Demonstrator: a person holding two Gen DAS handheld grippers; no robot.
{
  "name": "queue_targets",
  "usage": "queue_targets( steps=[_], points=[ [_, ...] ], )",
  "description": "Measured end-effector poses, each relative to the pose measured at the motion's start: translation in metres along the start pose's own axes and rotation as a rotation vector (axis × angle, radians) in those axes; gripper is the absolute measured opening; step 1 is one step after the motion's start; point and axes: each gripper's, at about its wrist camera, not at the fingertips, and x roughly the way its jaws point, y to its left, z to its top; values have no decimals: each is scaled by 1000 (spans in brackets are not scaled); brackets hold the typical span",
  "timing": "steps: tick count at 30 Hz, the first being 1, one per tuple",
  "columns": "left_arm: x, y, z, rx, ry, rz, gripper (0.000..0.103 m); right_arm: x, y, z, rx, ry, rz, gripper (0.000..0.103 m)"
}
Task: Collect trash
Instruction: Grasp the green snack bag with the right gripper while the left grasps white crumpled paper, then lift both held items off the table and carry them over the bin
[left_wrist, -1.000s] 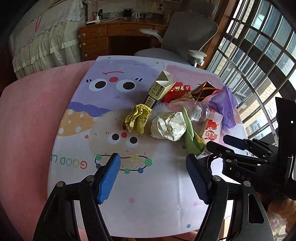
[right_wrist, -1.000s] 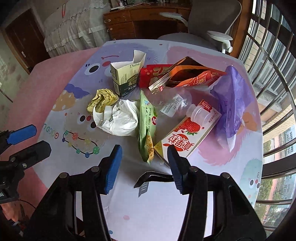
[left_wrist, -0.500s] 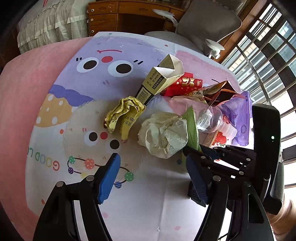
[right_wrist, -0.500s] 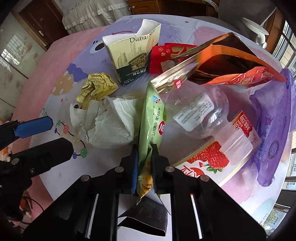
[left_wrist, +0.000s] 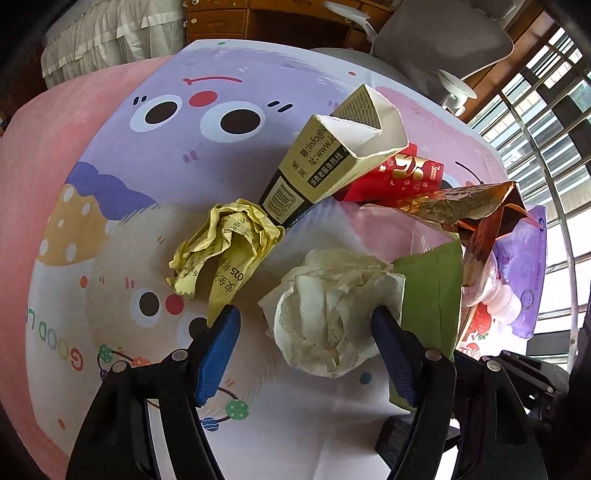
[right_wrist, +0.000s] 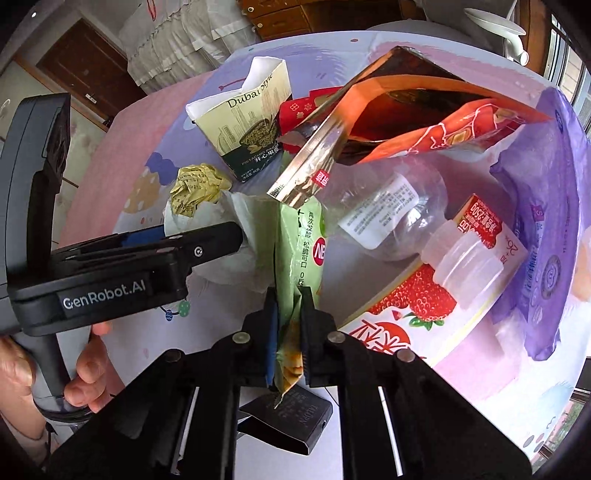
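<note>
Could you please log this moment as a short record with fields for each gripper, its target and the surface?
left gripper: open, fingers either side of the crumpled white paper
right gripper: shut on the green snack wrapper
nearby trash: crumpled yellow paper, open carton, clear plastic bottle
surface: cartoon-print tablecloth

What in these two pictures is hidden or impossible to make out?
- Strawberry carton: front cut off by the right gripper, right wrist view.
- Clear bottle: mostly hidden behind the foil bag, left wrist view.
- White paper wad: largely covered by the left gripper, right wrist view.
</note>
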Motion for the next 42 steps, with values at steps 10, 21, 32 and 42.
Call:
queue_targets(
  steps=[10, 21, 32, 42],
  points=[
    [22, -22, 9, 25, 32, -52, 69, -1, -8, -3, 53, 3, 8, 8],
    [-1, -22, 5, 7, -11, -38, 27, -9, -4, -7, 81, -22, 10, 7],
    [-80, 6, -36, 44, -84, 7, 27, -47, 32, -24, 93, -86, 25, 7],
    [-154, 52, -95, 123, -124, -56, 27, -77, 109, -74, 114, -163, 3, 7]
  ],
)
